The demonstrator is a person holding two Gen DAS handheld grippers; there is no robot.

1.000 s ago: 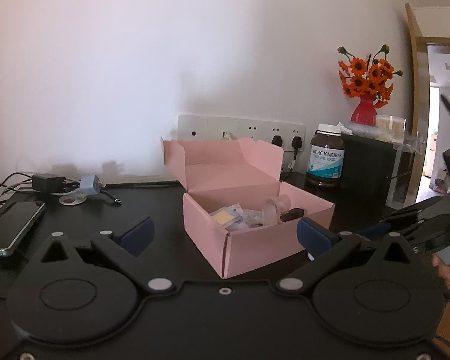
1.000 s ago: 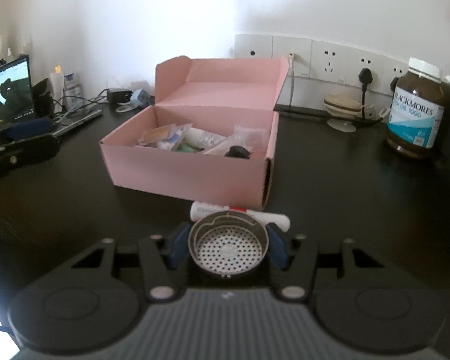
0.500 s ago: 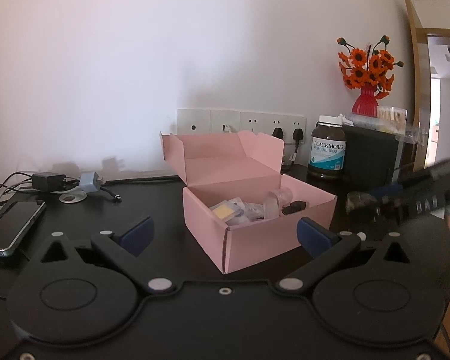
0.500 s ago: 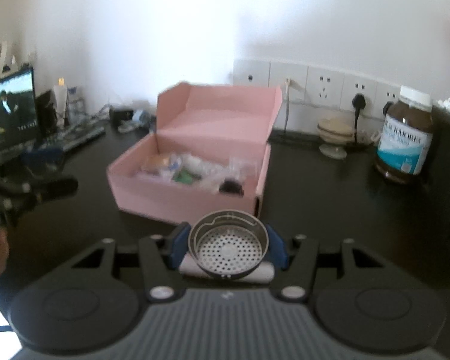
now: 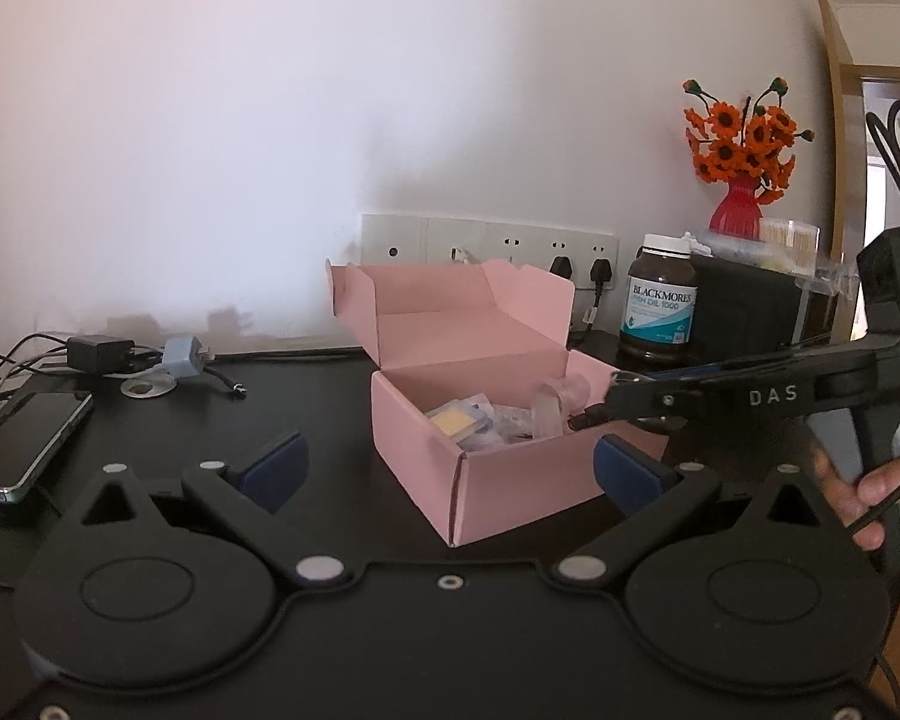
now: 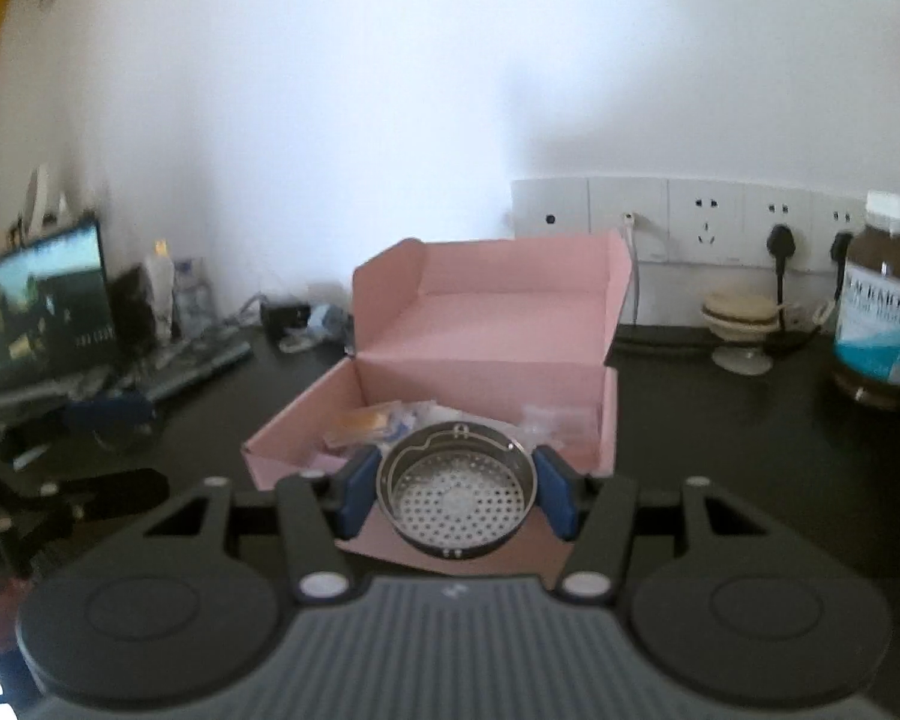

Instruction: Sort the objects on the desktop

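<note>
Black desk [image 5: 306,396], pink box [image 5: 510,480] open, strainer [image 6: 457,492] gripped

My black desk [image 5: 306,408]: open pink box [image 5: 498,480] mid-desk; phone [image 5: 24,450] at left edge; supplement bottle [image 5: 660,315] at back edge.

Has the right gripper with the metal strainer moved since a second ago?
Yes. The right gripper, shut on the metal strainer, has moved toward the pink box; the strainer now overlaps the box's front edge, and the white tube seen earlier is no longer visible.
</note>
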